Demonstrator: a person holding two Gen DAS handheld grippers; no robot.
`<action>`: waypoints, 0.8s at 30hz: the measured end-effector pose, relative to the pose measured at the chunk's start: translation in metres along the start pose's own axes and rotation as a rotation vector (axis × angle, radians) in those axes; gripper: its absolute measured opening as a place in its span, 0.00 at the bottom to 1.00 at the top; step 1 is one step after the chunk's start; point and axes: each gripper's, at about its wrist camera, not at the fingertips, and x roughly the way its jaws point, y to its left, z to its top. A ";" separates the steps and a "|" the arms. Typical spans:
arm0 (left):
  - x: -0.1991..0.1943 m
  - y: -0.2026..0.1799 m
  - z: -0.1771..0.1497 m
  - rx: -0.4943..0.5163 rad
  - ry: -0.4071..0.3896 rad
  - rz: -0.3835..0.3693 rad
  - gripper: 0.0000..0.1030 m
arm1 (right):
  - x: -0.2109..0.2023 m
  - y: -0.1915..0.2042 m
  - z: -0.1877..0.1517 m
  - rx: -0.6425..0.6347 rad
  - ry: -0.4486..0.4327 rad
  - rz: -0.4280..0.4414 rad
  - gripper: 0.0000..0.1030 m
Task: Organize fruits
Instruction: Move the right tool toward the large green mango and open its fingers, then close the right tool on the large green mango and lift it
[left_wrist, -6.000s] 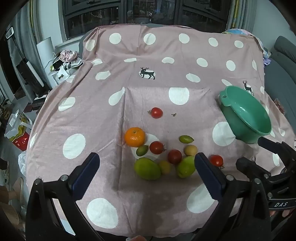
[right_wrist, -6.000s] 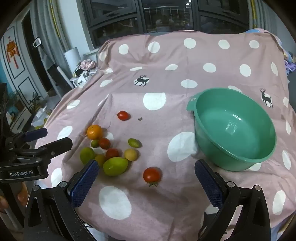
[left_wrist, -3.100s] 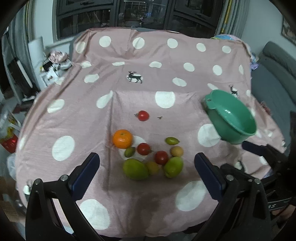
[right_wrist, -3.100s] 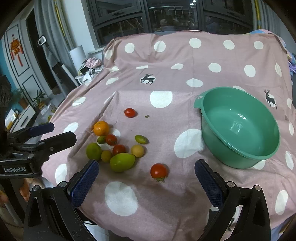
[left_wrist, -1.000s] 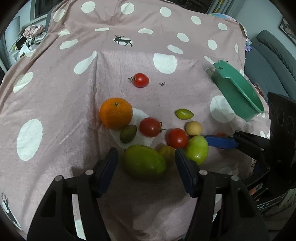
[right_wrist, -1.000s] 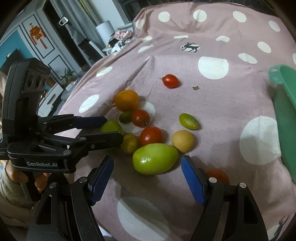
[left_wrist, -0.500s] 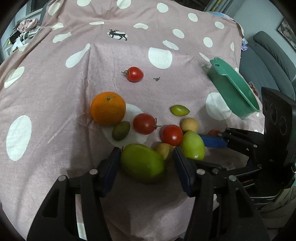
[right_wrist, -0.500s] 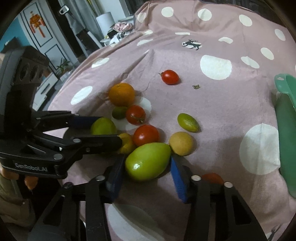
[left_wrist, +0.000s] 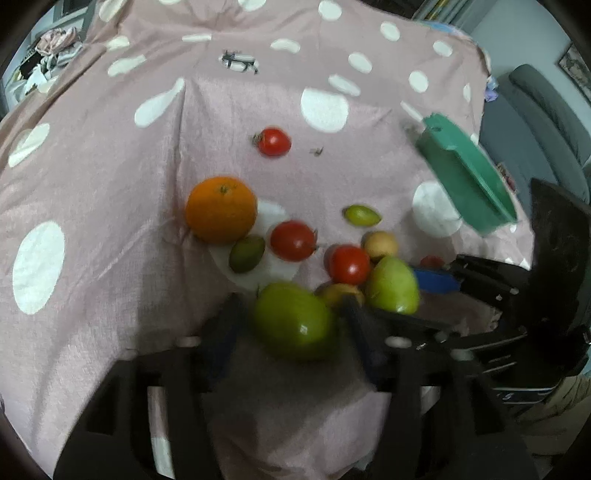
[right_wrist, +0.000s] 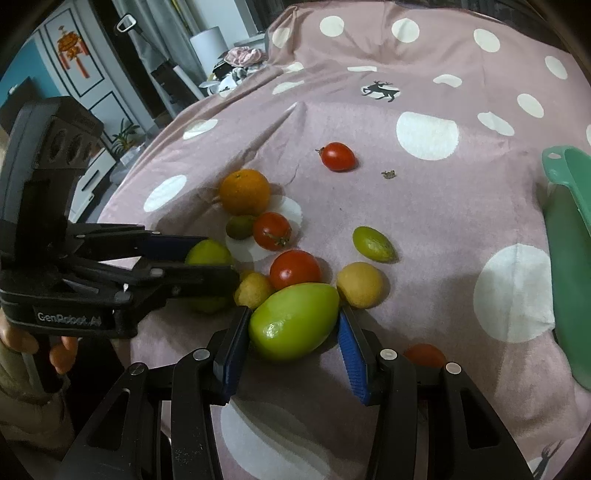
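Loose fruit lies on a pink dotted cloth (left_wrist: 110, 184). My left gripper (left_wrist: 291, 317) straddles a dark green mango (left_wrist: 291, 323); its jaws are opening, and the blurred left pad looks slightly clear of the skin. My right gripper (right_wrist: 291, 325) is shut on a light green mango (right_wrist: 295, 319), with both blue pads against its sides. The right wrist view shows the left gripper (right_wrist: 218, 260) from the side, around its mango (right_wrist: 207, 253). The left wrist view shows the right gripper (left_wrist: 395, 295) on the light green mango (left_wrist: 391, 284). A green basin (right_wrist: 569, 258) stands at the right.
An orange (left_wrist: 221, 209), tomatoes (right_wrist: 294, 267), small yellow and green fruits (right_wrist: 360, 284) crowd around both mangoes. One tomato (left_wrist: 274, 141) lies apart, farther back; another (right_wrist: 423, 354) sits beside my right finger. A grey sofa (left_wrist: 546, 110) is at the right. A hand (right_wrist: 22, 339) holds the left gripper.
Both grippers dropped from high above the table to the fruit pile. The right jaws closed onto the light green mango. The left jaws narrowed around the dark green mango.
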 end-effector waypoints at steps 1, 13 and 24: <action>0.000 -0.004 -0.001 0.024 0.007 0.015 0.64 | -0.001 -0.001 0.000 0.003 -0.003 0.000 0.47; 0.010 -0.008 0.001 0.035 0.021 0.053 0.45 | -0.004 -0.002 -0.002 0.008 -0.011 0.014 0.47; -0.013 -0.008 0.004 -0.007 -0.069 0.022 0.45 | -0.018 -0.003 0.000 0.014 -0.060 0.005 0.47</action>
